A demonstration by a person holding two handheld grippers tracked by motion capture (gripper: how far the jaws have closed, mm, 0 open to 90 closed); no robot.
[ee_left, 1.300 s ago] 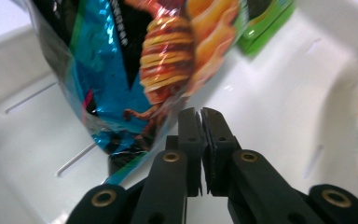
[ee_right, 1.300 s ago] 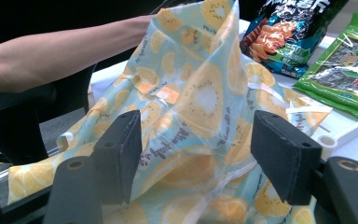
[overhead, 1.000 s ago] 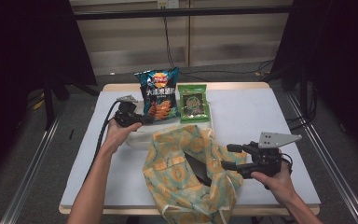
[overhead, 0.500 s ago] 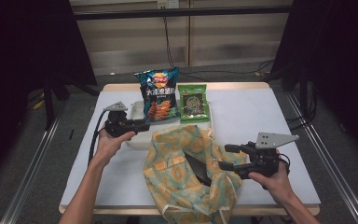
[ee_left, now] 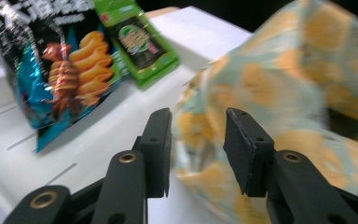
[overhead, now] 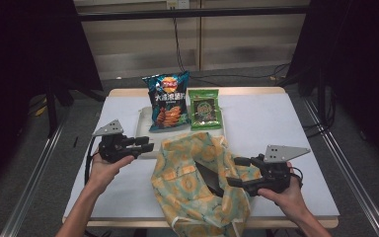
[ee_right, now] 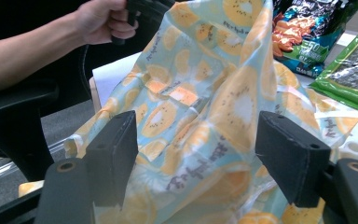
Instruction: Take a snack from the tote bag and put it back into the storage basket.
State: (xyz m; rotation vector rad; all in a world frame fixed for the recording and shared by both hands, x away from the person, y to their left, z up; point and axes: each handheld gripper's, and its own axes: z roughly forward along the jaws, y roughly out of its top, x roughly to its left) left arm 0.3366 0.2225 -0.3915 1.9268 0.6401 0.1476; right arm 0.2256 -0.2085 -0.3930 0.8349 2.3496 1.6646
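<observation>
Two grippers at a fruit-print cloth bag

The left gripper point(overhead: 145, 143), left of centre in the high view, has just been opening; its jaws stand apart with nothing between them, pointing at the bag point(overhead: 197, 187). The right gripper point(overhead: 237, 172), lower right, has just widened too, its jaws spread at the bag's open edge without pressing it. Behind the bag, upper centre, a blue chip packet point(overhead: 167, 101) and a green snack packet point(overhead: 205, 108) lean on a white tray point(overhead: 143, 121).

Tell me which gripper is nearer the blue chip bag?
The left. The left gripper hovers just below and to the left of the chip bag, jaws open. The right gripper is farther off, at the near right edge of the orange-print cloth bag.
</observation>
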